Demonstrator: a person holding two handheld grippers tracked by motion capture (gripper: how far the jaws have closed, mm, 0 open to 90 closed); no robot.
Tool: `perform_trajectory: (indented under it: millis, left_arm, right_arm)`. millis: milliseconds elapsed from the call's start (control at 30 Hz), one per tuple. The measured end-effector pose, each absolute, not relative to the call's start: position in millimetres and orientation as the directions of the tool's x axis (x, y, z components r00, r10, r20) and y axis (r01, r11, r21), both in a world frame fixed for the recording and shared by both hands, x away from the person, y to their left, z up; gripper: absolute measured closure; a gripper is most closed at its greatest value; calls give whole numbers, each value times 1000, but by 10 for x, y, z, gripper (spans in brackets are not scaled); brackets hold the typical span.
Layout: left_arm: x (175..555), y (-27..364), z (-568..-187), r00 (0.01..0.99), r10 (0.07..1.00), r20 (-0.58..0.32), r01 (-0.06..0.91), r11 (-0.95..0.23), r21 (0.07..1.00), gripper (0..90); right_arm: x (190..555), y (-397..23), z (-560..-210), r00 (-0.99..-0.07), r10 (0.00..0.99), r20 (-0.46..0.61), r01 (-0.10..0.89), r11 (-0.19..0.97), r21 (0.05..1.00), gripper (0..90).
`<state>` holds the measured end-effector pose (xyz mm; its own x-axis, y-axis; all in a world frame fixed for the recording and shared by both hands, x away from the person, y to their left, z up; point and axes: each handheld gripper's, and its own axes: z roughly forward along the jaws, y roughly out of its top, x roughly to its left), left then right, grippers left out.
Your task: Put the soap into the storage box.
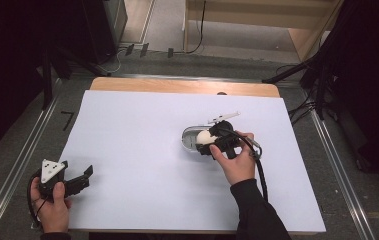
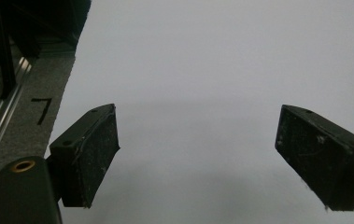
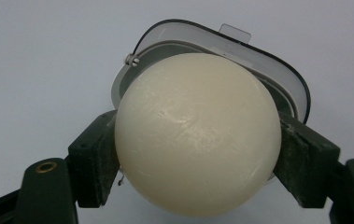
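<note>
Your right gripper point(image 3: 198, 154) is clenched on a cream-white ball point(image 3: 197, 133) — both black pads press its sides, and the ball bulges out above and below them. Just behind the ball sits a grey oval container point(image 3: 286, 84) with a dark-edged rim and a small clear tab at its far side; the ball hangs right over its opening. In the high view, your right hand point(image 1: 237, 160) holds the ball point(image 1: 204, 137) at the container point(image 1: 188, 137), right of the table's middle. Your left gripper point(image 2: 198, 158) is released — jaws spread wide with nothing between them, above the white table surface point(image 1: 137, 140) near its front left corner.
</note>
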<state>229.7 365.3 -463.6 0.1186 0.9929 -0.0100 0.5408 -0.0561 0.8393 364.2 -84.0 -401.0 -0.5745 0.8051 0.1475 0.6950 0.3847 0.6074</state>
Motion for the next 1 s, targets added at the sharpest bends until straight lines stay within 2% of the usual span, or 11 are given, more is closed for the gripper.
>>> perform_trajectory:
  millis: [1000]
  left_arm:
    - [2298,3658,-4637,118,993,-12,541,-54,839,145]
  right_arm:
    - [3898,-749,-4103,-543,827,148,728,376,573,246]
